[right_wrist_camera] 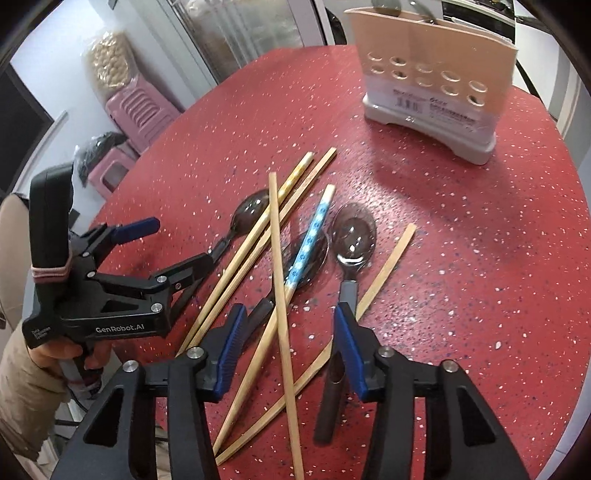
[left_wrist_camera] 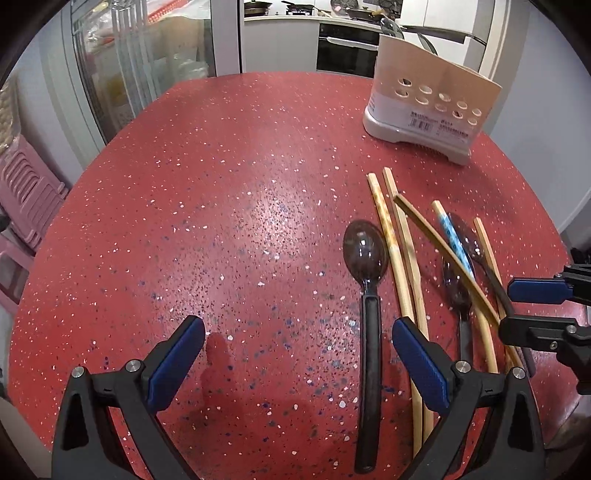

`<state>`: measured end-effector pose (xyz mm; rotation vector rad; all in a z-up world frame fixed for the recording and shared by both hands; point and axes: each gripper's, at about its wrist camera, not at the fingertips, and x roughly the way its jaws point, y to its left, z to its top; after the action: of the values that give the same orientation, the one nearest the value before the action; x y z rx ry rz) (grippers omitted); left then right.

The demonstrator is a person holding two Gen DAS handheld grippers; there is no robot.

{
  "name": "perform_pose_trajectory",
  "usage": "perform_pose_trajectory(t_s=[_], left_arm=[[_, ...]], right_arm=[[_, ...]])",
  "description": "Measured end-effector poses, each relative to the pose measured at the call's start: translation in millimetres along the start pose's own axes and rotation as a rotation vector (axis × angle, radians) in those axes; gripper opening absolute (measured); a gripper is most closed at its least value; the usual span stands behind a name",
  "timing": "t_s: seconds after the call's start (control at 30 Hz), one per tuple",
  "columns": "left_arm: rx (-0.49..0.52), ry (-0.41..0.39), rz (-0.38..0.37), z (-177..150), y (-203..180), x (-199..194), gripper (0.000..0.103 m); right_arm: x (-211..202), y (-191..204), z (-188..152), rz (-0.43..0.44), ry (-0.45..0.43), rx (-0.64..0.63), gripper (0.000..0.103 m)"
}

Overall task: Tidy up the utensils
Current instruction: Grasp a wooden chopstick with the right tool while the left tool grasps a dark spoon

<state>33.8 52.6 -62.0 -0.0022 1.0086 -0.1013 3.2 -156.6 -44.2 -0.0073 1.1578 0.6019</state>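
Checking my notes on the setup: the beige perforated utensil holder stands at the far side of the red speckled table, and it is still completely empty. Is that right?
Not quite. The beige perforated utensil holder does stand at the far side of the red speckled table, but it is not empty: utensil tops poke above its rim, as the right wrist view shows.

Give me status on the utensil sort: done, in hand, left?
Done: some utensils already stand in the holder. In hand: nothing; left claw is open around a dark spoon, right claw open over the chopsticks. Left: the spoons and chopsticks on the table.
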Motion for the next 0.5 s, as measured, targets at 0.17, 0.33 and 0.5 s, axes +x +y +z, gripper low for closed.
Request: perform_pose_trajectory(t_s=[0.17, 0.33, 0.5], left_arm=[[0.031, 0.007, 0.008, -1, -6, 3, 0.103], [0.044, 0.019, 0.008, -1, -9, 5, 0.103], [0.069, 0.021, -0.010, 1, -15, 4, 0.103]], right_arm=[[13, 3, -1, 0.004, 0.036, 0.008, 0.034], [18, -2, -4, 0.027, 0.060, 0.028, 0.019], [18, -10, -6, 0.052, 0.057, 0.067, 0.013]])
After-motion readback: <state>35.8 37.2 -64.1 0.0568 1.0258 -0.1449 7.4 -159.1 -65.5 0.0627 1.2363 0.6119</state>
